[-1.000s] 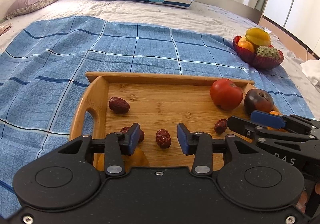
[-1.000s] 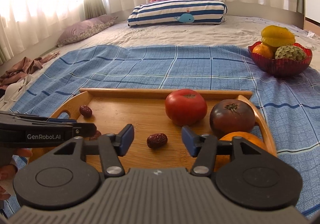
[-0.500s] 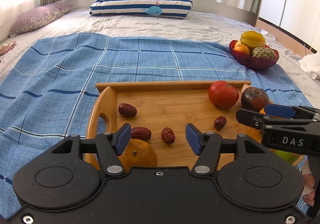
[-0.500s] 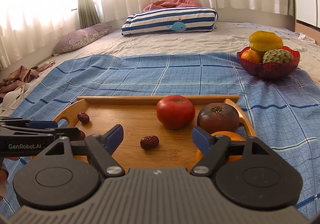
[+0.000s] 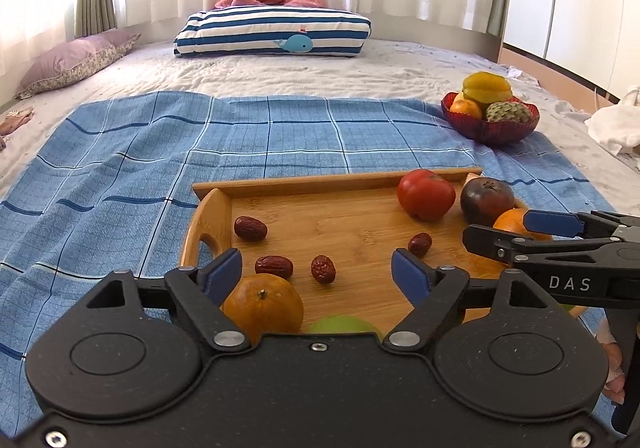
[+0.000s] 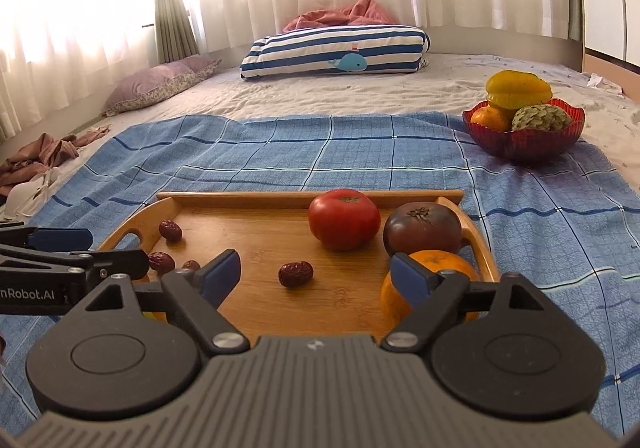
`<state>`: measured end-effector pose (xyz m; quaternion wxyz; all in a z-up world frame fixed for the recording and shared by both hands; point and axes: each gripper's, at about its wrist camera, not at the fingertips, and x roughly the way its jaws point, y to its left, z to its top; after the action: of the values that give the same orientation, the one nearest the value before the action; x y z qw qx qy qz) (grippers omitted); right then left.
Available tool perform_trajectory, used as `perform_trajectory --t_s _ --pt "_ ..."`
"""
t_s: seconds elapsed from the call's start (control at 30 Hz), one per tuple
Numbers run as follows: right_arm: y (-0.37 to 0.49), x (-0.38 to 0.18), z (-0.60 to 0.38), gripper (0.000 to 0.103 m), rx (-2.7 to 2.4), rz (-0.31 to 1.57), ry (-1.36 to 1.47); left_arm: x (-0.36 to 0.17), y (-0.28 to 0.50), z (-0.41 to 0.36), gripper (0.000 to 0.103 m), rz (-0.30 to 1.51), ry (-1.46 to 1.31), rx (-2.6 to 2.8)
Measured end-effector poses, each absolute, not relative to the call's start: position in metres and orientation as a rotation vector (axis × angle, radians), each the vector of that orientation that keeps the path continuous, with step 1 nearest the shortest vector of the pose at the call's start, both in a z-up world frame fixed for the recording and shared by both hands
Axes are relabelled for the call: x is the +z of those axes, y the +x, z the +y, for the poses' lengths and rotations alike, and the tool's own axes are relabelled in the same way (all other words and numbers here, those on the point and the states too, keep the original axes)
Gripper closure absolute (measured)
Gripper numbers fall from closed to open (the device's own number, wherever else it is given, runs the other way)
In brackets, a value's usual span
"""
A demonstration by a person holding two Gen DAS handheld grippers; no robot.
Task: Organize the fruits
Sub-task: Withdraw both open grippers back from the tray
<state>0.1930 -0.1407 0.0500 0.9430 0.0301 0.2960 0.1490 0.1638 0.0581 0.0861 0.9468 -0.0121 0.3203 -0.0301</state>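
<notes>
A wooden tray (image 5: 328, 179) (image 6: 280, 197) lies on a blue checked cloth. It holds a red tomato (image 5: 426, 193) (image 6: 344, 219), a dark purple fruit (image 5: 486, 199) (image 6: 422, 230), oranges (image 5: 262, 304) (image 6: 432, 284), a green fruit (image 5: 344, 326) and several red dates (image 5: 323, 269) (image 6: 296, 274). My left gripper (image 5: 316, 274) is open and empty above the tray's near left part. My right gripper (image 6: 316, 274) is open and empty above the tray's near edge; it also shows in the left wrist view (image 5: 516, 234).
A red bowl (image 5: 490, 125) (image 6: 524, 137) with a starfruit, an orange and a custard apple stands at the far right on the cloth. A striped whale pillow (image 5: 272, 31) and a purple pillow (image 5: 76, 63) lie at the back of the bed.
Both grippers have pulled back and up from the tray, and both jaws have opened wider. The near orange and the green fruit have come into view.
</notes>
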Motion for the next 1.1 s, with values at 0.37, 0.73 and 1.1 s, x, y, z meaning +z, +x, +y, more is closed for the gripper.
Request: perform_trajectory --t_s 0.37,0.73,1.1 --pt "0.174 0.053 -0.147 0.008 0.300 0.576 0.059 0.085 0.148 0.057 0.017 0.648 -0.045 -0.061" --pt "0.154 0.049 -0.151 0.007 0.280 0.549 0.043 0.074 0.127 0.056 0.017 0.649 -0.043 -0.044" --pt "0.128 0.042 -0.152 0.005 0.252 0.515 0.028 0.067 0.107 0.055 0.016 0.635 -0.044 -0.028"
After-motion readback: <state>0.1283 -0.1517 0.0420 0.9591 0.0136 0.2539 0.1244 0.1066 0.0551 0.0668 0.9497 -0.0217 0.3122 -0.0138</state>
